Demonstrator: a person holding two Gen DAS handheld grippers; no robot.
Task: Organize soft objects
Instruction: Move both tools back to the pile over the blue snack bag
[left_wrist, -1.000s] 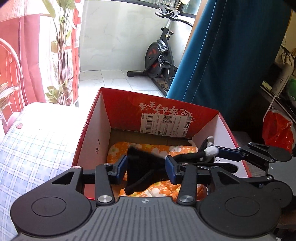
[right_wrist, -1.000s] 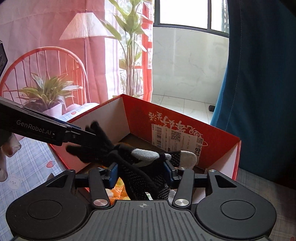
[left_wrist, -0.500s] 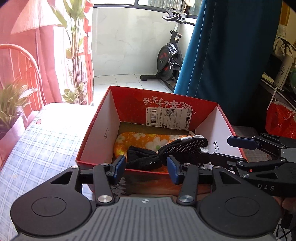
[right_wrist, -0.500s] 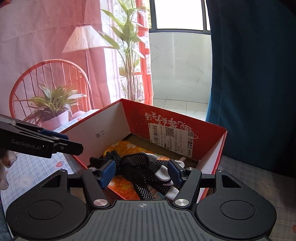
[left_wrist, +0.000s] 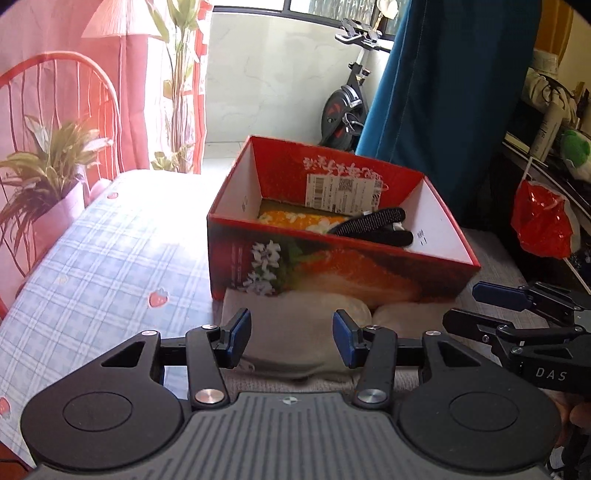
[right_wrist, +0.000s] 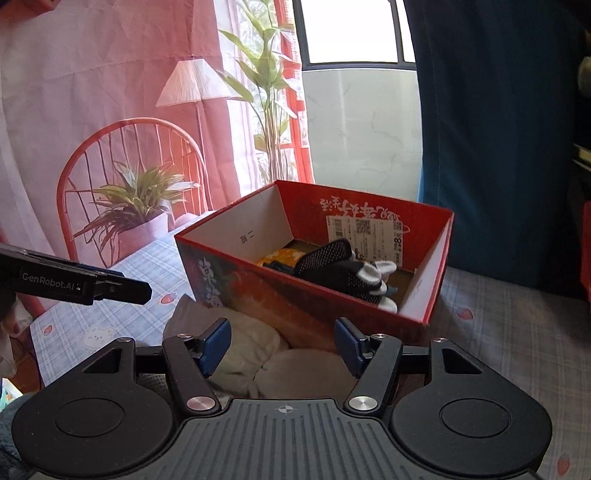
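Here each hand-held gripper, left and right, hangs half-open and empty above pale cloths.

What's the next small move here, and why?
Probably lower the right hand-held gripper onto the pale socks lying in front of the red box and close on one. The black gloves already lie inside the box on the orange floral cloth; both the right and the left hand-held gripper are open and empty, and the socks sit just beyond the fingertips.
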